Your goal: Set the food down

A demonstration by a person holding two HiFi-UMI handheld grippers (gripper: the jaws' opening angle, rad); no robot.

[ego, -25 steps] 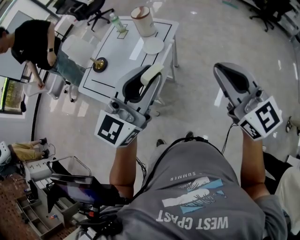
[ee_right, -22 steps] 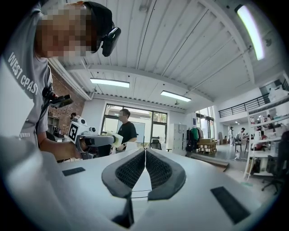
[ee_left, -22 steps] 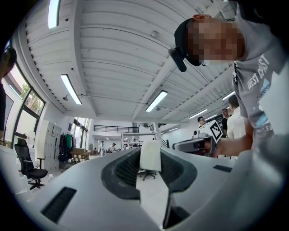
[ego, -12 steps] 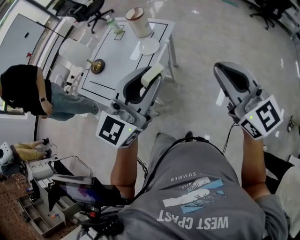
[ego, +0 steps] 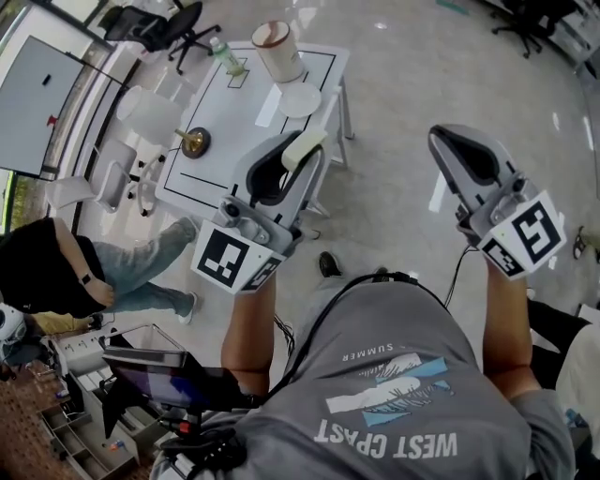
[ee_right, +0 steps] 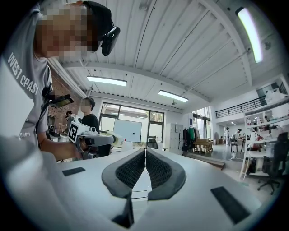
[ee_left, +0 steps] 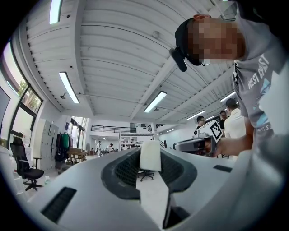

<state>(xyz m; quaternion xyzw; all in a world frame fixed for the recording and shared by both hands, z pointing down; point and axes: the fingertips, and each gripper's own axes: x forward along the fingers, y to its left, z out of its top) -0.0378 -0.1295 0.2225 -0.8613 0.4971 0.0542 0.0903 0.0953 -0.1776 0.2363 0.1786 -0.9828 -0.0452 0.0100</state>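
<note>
The food, a pale cream block [ego: 303, 148], is pinched between the tips of my left gripper [ego: 302, 157], held in the air near the corner of a white table [ego: 234, 112]. In the left gripper view the block [ee_left: 150, 155] stands upright between the two dark pads, and the left gripper [ee_left: 150, 159] is shut on it. My right gripper [ego: 442, 141] hovers over bare floor to the right. Its pads meet with nothing between them in the right gripper view [ee_right: 145, 155]. A white plate [ego: 300, 98] lies on the table.
The table also carries a tall tan cup [ego: 278, 47], a bottle [ego: 225, 58] and a brass object [ego: 195, 142]. A person in black [ego: 56, 281] stands at lower left. A white chair [ego: 141, 112] and an office chair [ego: 169, 23] flank the table.
The person in black has walked from the upper left down to the lower left of the head view. Both grippers stay as they were, the block still held.
</note>
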